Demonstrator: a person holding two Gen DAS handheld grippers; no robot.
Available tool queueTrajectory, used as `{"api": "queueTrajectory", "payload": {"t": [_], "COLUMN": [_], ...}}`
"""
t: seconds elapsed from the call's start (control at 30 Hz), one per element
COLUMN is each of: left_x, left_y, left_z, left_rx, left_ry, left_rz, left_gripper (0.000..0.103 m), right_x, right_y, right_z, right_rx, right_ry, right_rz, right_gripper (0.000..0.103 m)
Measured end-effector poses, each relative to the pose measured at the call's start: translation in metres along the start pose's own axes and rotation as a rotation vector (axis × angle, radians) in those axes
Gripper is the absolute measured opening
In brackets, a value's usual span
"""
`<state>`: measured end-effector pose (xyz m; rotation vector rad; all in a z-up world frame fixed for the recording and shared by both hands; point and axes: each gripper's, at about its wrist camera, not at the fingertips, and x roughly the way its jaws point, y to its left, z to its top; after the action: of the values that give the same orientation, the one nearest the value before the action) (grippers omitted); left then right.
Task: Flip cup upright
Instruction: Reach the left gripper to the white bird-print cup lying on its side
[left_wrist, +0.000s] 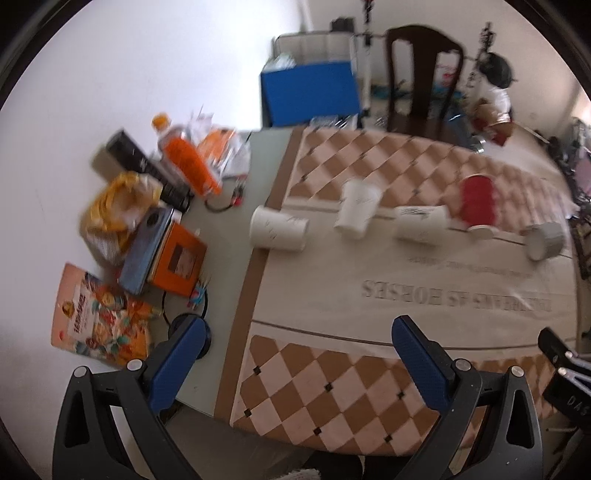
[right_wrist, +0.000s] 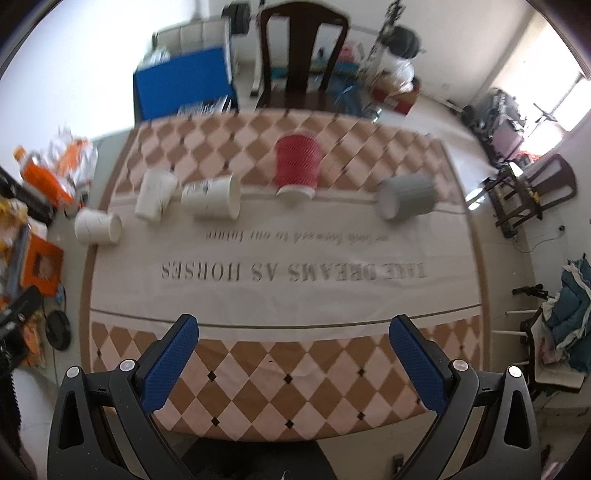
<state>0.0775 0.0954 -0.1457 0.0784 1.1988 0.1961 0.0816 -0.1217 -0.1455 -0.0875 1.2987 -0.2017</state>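
Observation:
Several cups lie in a row across the far half of the tablecloth (right_wrist: 295, 295). Three white paper cups lie on their sides at the left (right_wrist: 98, 226) (right_wrist: 155, 195) (right_wrist: 212, 201); they also show in the left wrist view (left_wrist: 279, 229) (left_wrist: 358, 208) (left_wrist: 421, 221). A red ribbed cup (right_wrist: 297, 168) (left_wrist: 476, 201) stands mouth down. A grey cup (right_wrist: 406, 195) (left_wrist: 545, 240) lies on its side at the right. My left gripper (left_wrist: 299, 350) and my right gripper (right_wrist: 293, 347) are both open and empty, over the near edge, well short of the cups.
Clutter sits on the table's left side: an orange bottle (left_wrist: 184, 162), an orange box (left_wrist: 177, 262), a snack bag (left_wrist: 99, 321), a black cable (right_wrist: 57, 330). A dark wooden chair (right_wrist: 303, 51) and a blue box (right_wrist: 184, 81) stand behind the table.

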Motion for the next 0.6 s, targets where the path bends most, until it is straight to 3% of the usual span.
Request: {"api": "queueTrajectory", "payload": {"t": [0.17, 0.3, 0.5, 0.6], "left_x": [0.055, 0.094, 0.16, 0.183], "left_y": [0.012, 0.021, 0.042, 0.06], "left_z": [0.012, 0.024, 0.042, 0.049], "left_rx": [-0.062, -0.127, -0.289, -0.395], "left_ry": [0.099, 0.181, 0.33, 0.372], "left_rz": [0.075, 0.089, 0.056, 0.009], "left_gripper": [0.103, 0.103, 0.103, 0.103], "right_x": [0.071, 0.119, 0.177, 0.2], "right_y": [0.038, 0.068, 0.104, 0.121], "right_z": [0.018, 0.033, 0.053, 0.061], "right_rx": [-0.077, -0.145, -0.212, -0.235], "right_ry": [0.081, 0.123, 0.183, 0.197], "right_rz": [0.002, -0.015, -0.033, -0.047], "right_gripper": [0.103, 0.103, 0.103, 0.098]}}
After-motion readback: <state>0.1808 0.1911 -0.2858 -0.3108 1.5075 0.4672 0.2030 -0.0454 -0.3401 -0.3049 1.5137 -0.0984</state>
